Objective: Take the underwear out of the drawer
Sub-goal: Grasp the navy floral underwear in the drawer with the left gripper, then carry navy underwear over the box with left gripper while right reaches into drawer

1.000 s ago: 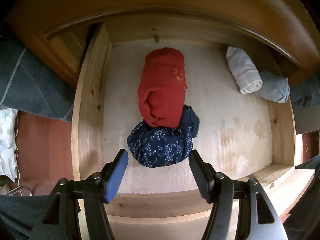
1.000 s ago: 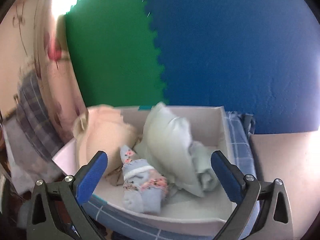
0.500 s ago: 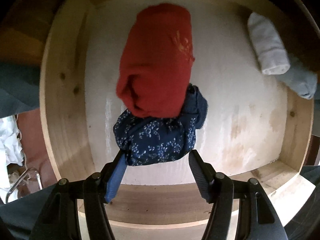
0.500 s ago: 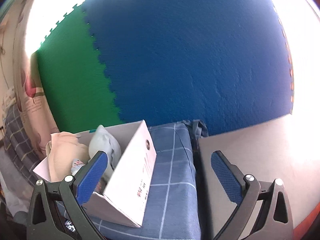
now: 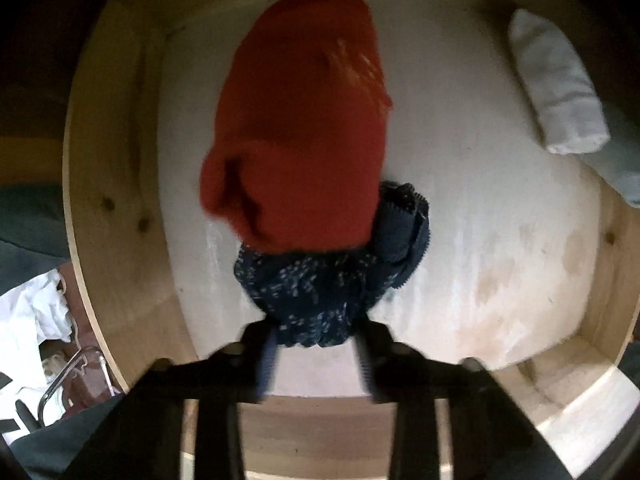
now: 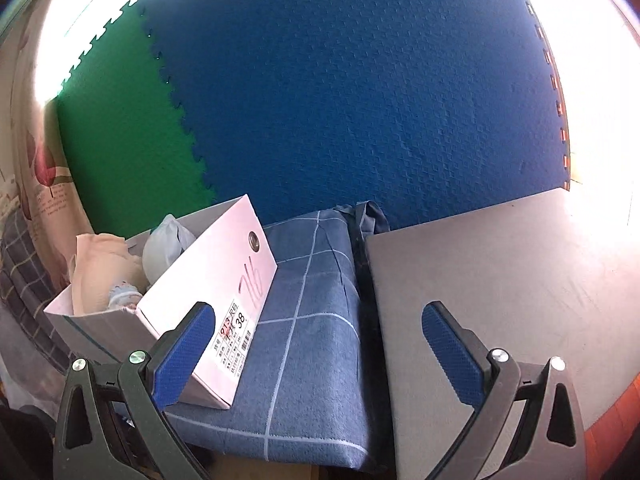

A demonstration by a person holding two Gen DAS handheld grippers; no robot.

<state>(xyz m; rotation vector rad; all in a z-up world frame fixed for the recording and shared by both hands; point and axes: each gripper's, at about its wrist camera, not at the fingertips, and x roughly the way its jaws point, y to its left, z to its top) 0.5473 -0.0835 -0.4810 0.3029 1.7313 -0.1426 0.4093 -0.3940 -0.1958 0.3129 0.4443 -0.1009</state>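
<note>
Bare drawer floor (image 5: 480, 216) lies between the red roll (image 5: 304, 128) and the white roll (image 5: 556, 88). The drawer's wooden walls (image 5: 112, 184) hem both sides.

Left gripper (image 5: 316, 354) reaches down into the drawer (image 5: 108, 184), near its front edge, middle. Fingers pinched in close on the navy floral underwear (image 5: 320, 292), pads touching both sides of the bundle; view motion-blurred. Right gripper (image 6: 316, 350) held level, well apart from anything, jaws spread wide, blue pads (image 6: 182, 354) facing each other, nothing between them.
</note>
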